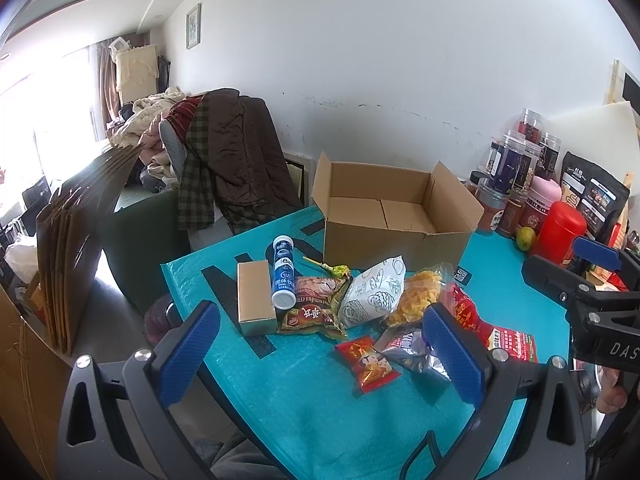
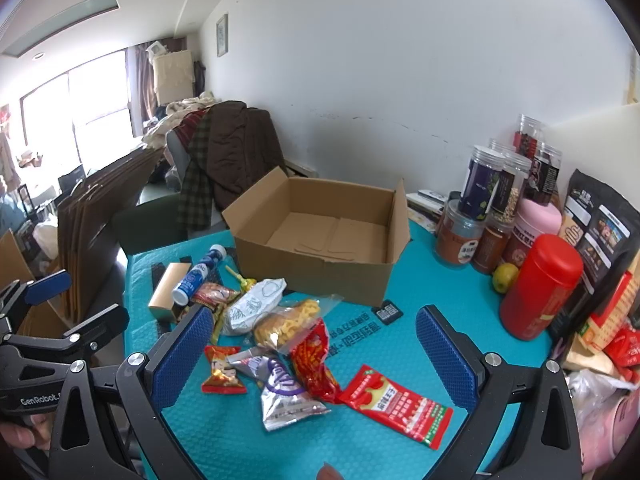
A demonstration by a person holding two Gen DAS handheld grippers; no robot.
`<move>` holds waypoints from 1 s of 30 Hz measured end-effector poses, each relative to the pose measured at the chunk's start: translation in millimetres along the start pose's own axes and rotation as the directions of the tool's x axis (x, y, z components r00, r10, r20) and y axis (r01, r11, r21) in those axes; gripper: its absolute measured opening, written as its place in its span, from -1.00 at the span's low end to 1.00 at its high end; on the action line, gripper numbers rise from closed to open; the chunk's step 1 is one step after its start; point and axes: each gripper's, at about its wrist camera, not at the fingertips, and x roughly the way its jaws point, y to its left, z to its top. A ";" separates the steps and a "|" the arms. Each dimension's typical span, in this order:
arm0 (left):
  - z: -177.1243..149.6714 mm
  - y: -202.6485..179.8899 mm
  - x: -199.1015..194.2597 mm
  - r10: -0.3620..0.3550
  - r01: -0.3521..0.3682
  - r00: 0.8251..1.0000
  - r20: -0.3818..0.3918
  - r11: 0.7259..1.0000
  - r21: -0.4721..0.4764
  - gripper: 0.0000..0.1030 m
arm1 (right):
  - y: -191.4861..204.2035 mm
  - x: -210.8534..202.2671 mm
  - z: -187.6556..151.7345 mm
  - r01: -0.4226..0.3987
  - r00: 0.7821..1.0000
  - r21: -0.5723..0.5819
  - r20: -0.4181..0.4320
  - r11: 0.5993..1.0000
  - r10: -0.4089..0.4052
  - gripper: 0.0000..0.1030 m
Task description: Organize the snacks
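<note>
Both claws spread wide and empty over the snacks.
The flat red rectangular foil packet (image 2: 398,406) lies slanted, low in the frame, just ahead of the right claw (image 2: 316,354); the left claw (image 1: 320,350) is farther off.

"GenRobot" on left tool (image 2: 40,400); "DAS" on right tool (image 1: 622,350).

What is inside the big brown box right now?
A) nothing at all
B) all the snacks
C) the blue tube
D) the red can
A, the cardboard box shows only its bare bottom flaps, while the snacks and the blue tube lie on the teal table in front of it and the red can stands to its right.
</note>
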 end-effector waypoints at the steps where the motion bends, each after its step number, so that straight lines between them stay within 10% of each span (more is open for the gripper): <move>1: -0.3 -0.2 0.2 0.000 0.000 1.000 -0.001 1.000 0.000 1.00 | -0.1 0.3 0.1 0.000 1.000 -0.001 -0.001 1.000 0.000 1.00; 30: -3.1 -1.7 1.6 -0.012 0.012 1.000 -0.012 1.000 -0.002 1.00 | 3.1 1.9 -1.3 -0.003 1.000 -0.010 -0.004 1.000 0.003 1.00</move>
